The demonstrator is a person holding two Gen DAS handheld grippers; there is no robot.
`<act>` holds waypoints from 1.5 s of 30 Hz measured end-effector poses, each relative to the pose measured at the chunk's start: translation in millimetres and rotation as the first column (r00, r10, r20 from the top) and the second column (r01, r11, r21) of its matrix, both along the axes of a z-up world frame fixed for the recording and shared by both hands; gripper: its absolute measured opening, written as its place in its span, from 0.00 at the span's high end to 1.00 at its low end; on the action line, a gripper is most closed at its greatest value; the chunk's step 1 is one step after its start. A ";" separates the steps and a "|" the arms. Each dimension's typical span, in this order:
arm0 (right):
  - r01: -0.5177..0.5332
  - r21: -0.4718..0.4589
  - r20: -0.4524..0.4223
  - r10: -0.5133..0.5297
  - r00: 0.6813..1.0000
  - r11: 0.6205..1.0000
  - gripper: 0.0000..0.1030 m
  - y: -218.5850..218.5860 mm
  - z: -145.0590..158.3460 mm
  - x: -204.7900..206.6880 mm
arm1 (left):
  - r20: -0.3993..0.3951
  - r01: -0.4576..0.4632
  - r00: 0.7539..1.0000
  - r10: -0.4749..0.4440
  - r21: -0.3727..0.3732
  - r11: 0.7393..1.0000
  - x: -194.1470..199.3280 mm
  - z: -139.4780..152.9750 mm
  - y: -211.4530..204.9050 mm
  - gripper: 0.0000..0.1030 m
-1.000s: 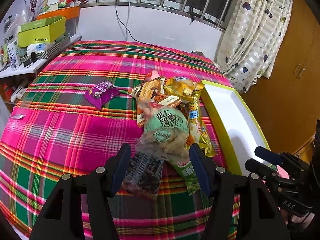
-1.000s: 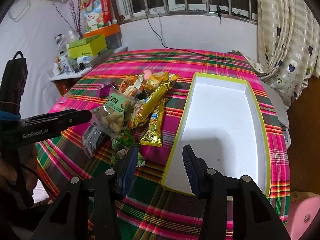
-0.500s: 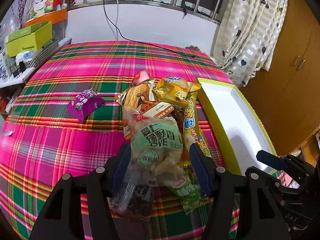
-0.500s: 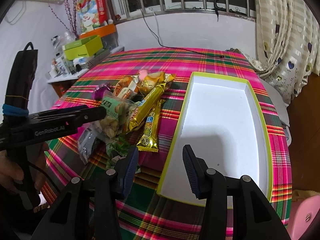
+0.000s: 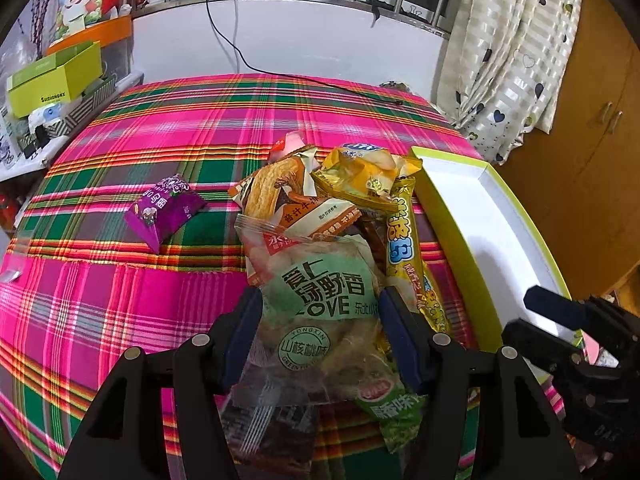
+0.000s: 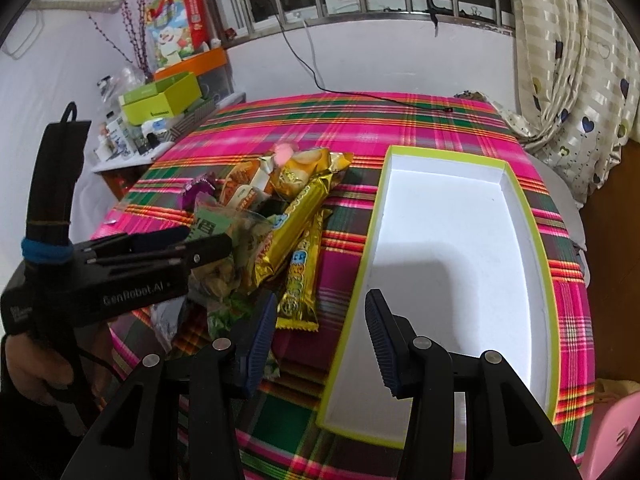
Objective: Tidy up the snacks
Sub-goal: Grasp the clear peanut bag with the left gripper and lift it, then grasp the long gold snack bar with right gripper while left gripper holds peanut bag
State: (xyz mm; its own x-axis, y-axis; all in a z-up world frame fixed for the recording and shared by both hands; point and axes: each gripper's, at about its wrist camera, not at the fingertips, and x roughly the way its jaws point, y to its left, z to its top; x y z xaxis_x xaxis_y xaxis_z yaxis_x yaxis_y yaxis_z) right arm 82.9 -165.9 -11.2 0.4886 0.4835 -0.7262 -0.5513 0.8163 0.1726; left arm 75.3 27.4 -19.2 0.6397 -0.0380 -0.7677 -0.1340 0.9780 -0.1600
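A pile of snack packets lies on the plaid tablecloth left of an empty white tray with a lime rim. My left gripper is open, its fingers on either side of a clear bag with a green label at the pile's near end; it also shows in the right wrist view. Behind the bag lie an orange packet, a yellow packet and long gold bars. My right gripper is open and empty over the tray's near left rim.
A purple packet lies alone left of the pile. A side shelf with a lime box and small items stands at the far left. A black cable runs across the far table edge. Curtains hang at the right.
My left gripper has moved forward over the pile, so the green-label bag now lies between its open fingers. My right gripper has barely moved.
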 end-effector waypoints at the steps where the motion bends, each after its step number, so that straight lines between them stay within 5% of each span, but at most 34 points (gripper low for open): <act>1: -0.001 0.002 -0.002 0.001 1.000 1.000 0.57 1.8 0.4 2.2 | -0.004 -0.003 1.000 0.003 0.006 1.000 0.0 -1.4 0.4 0.40; 23: -0.002 0.061 -0.168 0.012 0.986 0.998 0.57 60.0 -27.2 63.3 | -0.002 -0.034 0.999 0.034 -0.037 0.999 -3.8 -12.7 25.6 0.46; 33: 0.009 0.017 -0.143 -0.007 0.990 1.000 0.77 66.3 -30.0 68.9 | -0.020 -0.018 1.000 0.019 0.029 0.999 1.6 -12.6 16.3 0.46; 39: 0.002 0.037 -0.127 0.003 0.992 0.999 0.81 61.1 -24.8 61.6 | -0.008 -0.025 1.000 0.025 0.031 0.999 -3.7 -8.8 16.7 0.54; 45: 0.001 0.065 -0.115 0.007 0.993 0.998 0.81 50.1 -18.6 51.0 | 0.024 -0.032 0.999 0.031 0.052 0.998 -12.7 1.4 15.5 0.75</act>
